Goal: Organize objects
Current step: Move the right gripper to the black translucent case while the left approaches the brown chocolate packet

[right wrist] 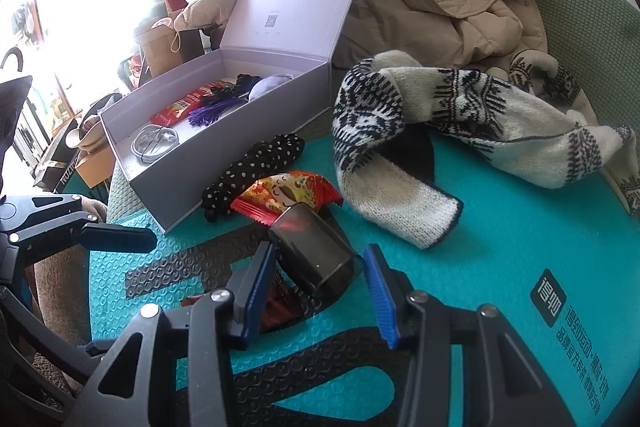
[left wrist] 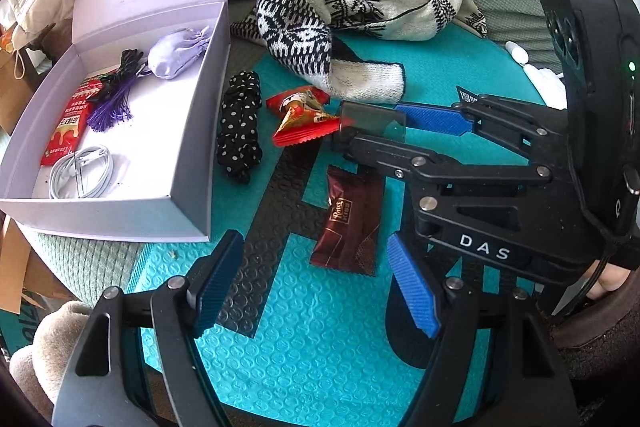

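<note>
The right tool (right wrist: 318,291) grips a smoky translucent case (right wrist: 316,255); the left tool (left wrist: 316,287) hangs open, empty, above a brown sachet (left wrist: 352,223). Cable, red packet, tassel and pouch already sit inside the lilac box (left wrist: 188,163); scrunchie (left wrist: 240,127), red snack (left wrist: 304,119) and scarf (left wrist: 360,23) remain on the mat.

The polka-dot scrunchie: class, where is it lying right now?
In the left wrist view the scrunchie lies on the teal mat, just right of the open box and left of the red snack packet.

brown snack packet (right wrist: 280,307) mostly hidden behind the right tool's left finger, print on the lavender box (right wrist: 304,83) lid too small to read
</note>
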